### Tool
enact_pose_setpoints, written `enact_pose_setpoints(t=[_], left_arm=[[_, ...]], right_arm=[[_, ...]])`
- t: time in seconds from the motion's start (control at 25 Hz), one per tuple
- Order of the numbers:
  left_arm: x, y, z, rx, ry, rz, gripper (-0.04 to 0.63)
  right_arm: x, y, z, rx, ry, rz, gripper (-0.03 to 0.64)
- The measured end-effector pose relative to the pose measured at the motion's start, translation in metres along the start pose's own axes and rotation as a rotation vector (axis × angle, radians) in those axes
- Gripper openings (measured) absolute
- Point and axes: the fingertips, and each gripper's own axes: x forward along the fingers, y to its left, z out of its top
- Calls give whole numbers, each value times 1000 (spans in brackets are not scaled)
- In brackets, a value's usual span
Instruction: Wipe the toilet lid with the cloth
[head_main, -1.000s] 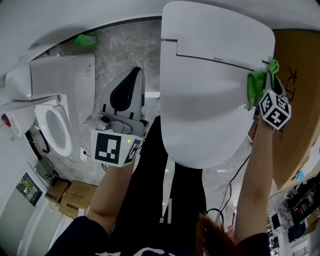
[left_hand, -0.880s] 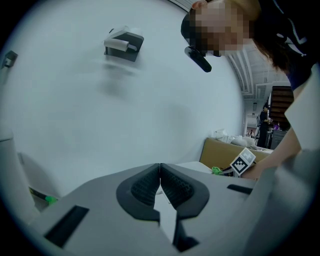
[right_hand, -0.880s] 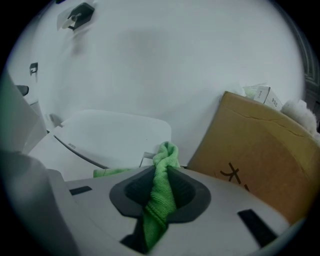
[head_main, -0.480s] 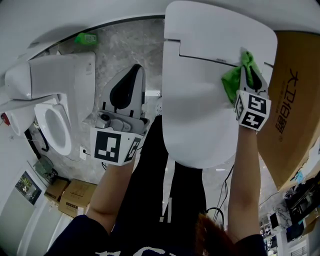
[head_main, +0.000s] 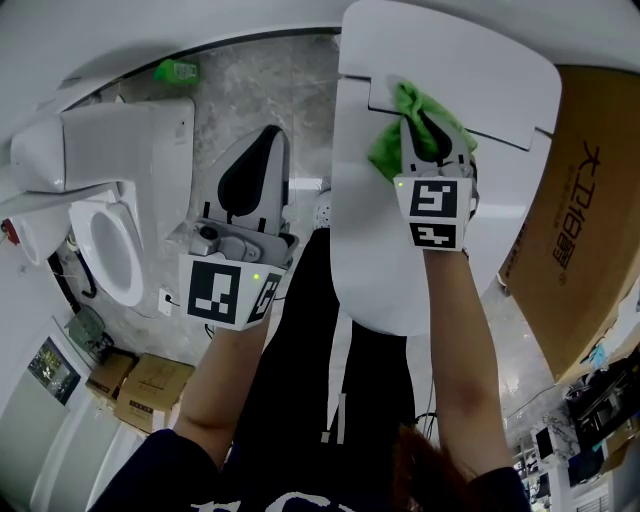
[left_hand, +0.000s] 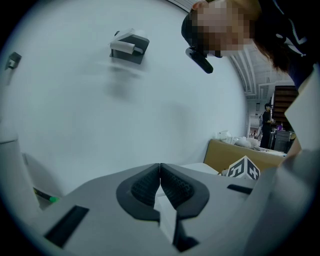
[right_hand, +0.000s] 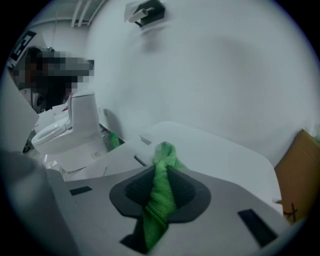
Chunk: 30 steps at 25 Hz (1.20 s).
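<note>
My right gripper (head_main: 428, 128) is clamped on the green microfibre cloth (head_main: 388, 152), pressing it onto the white plastic toilet lid (head_main: 380, 250) near its hinge seam. My left gripper (left_hand: 160, 172) is closed and empty. I'd guess that catching the seam could tug the cloth free.

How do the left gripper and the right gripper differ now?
The right gripper is shut on the green cloth; the left gripper is shut on nothing. The right gripper holds the cloth on the toilet lid; the left gripper hangs beside the lid, apart from it. Both have the same grey-and-black build.
</note>
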Motion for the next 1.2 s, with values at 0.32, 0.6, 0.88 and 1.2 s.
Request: enact_pose_setpoints(t=[0.32,0.6,0.88,1.2], left_arm=[[-8,12,-2,-5,-1,24,21],[-11,17,-1,-4,-3,36,21],[-13,17,-1,-2,-4,39,21],[-15,10,-1,-1,2,34,21]], right_arm=[[16,44,20,-91,-15,78,83],[25,68,31,-131,-15,141,83],[26,96,37,-221,-21,252,83],[12,123,25,-357,-37,379,83]])
